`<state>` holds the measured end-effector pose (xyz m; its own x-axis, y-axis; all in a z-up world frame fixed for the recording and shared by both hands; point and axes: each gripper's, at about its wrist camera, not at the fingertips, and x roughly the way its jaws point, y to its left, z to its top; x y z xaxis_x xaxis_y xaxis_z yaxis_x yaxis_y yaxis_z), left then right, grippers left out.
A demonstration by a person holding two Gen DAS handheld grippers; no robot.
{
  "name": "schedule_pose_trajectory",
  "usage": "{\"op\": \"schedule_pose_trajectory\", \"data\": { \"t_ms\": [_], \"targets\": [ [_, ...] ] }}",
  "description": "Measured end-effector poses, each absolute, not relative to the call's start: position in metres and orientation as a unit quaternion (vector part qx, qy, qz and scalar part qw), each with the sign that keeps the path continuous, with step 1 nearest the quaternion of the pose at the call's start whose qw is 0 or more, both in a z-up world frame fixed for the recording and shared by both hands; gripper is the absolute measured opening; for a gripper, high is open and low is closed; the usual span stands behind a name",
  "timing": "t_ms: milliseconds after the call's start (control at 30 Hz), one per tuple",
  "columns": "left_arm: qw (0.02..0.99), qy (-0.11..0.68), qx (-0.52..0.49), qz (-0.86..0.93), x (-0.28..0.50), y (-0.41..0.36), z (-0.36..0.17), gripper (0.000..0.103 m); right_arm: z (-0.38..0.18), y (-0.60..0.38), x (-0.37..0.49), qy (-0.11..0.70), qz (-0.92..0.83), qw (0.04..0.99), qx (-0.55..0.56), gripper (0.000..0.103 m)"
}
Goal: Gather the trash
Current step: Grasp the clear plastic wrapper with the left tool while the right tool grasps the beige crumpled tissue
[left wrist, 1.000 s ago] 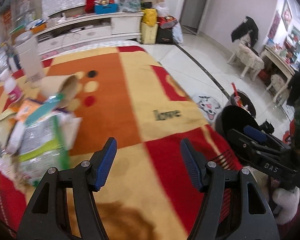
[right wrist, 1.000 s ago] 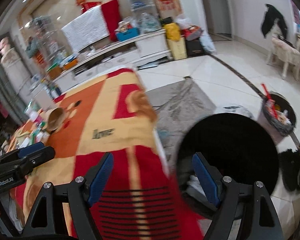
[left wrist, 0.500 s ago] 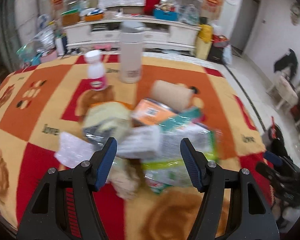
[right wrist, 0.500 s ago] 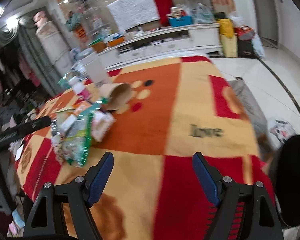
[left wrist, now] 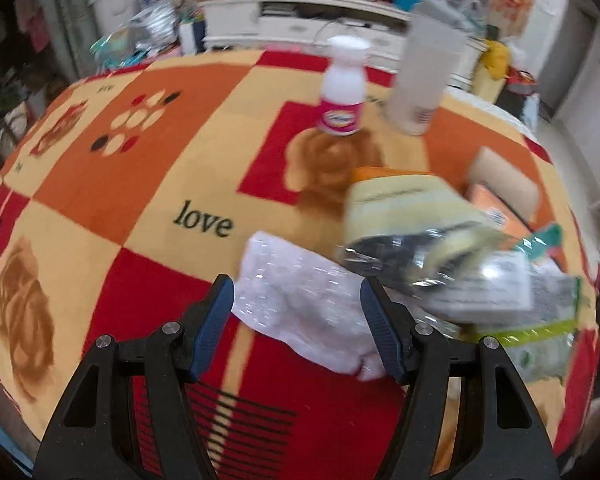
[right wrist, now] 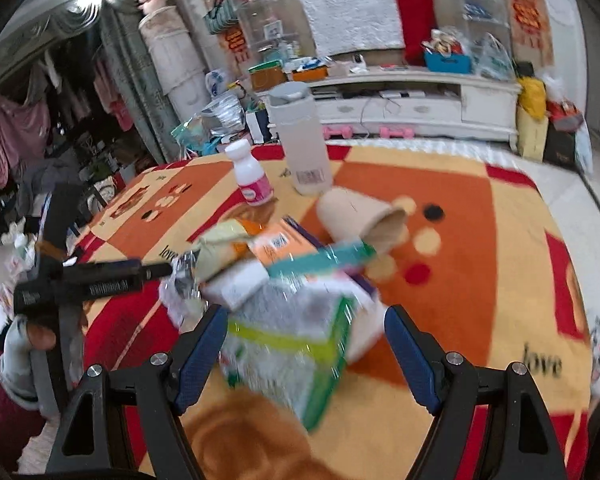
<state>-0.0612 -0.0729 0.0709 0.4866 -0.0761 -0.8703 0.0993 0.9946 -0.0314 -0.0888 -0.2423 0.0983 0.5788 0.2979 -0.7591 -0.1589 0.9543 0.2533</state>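
Both tools stand open with nothing gripped. Left tool [left wrist: 296, 320] hangs over the near edge of the trash heap, its blue-padded fingers [left wrist: 214, 326] spread to either side of a crinkled clear plastic wrapper [left wrist: 300, 300] that lies on the counter [left wrist: 100, 200]; whether the pads touch the wrapper cannot be told through the blur. Right tool [right wrist: 304, 352] is tilted down at the same heap from the other side, its jaws wide and framing a green-and-white plastic bag [right wrist: 296, 340], with no sign of the pads pressing on it.

The trash sits in one loose pile on the counter, which is covered by a red, orange and yellow checked blanket printed with "love". In the pile: a pale yellow pouch [left wrist: 404, 208], a white paper slip [left wrist: 488, 288], an orange box [right wrist: 280, 246], a teal strip [right wrist: 320, 258], and a tan paper cup [right wrist: 360, 216] lying on its side at the far edge.

Behind the pile, a small white bottle with a pink label [right wrist: 252, 178] stands upright, and just beside it a tall frosted tumbler with a grey lid [right wrist: 300, 140]. In the right wrist view the left tool [right wrist: 100, 276] shows at the left, held by a gloved hand [right wrist: 20, 344] with a dark red sleeve
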Motion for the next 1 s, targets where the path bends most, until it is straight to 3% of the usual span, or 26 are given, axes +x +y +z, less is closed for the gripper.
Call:
{"op": "schedule_pose_trajectory", "data": {
  "t_ms": [300,567,700,900,967,1000],
  "targets": [
    [0.835,0.544,0.017,-0.082,-0.029,-0.083,0.041,0.065,0.067,-0.194,-0.017,0.47,0.098,0.876,-0.047,0.079],
    [0.785,0.588,0.036,-0.192,-0.073,-0.045,0.046,0.065,0.046,-0.182,-0.079,0.531,0.235,0.814,-0.01,0.079],
    [0.791,0.581,-0.019,-0.188,-0.082,-0.018,0.063,0.065,0.05,-0.19,-0.092,0.526,0.233,0.817,0.024,0.079],
    [0.817,0.554,-0.021,-0.159,-0.096,-0.008,0.081,0.065,0.056,-0.17,-0.095,0.51,0.28,0.81,0.079,0.079],
    [0.822,0.549,-0.021,-0.148,-0.096,-0.002,0.084,0.065,0.056,-0.154,-0.091,0.503,0.287,0.813,0.066,0.072],
    [0.824,0.548,-0.021,-0.144,-0.094,0.003,0.085,0.065,0.055,-0.146,-0.087,0.503,0.289,0.812,0.062,0.063]
  ]
}}
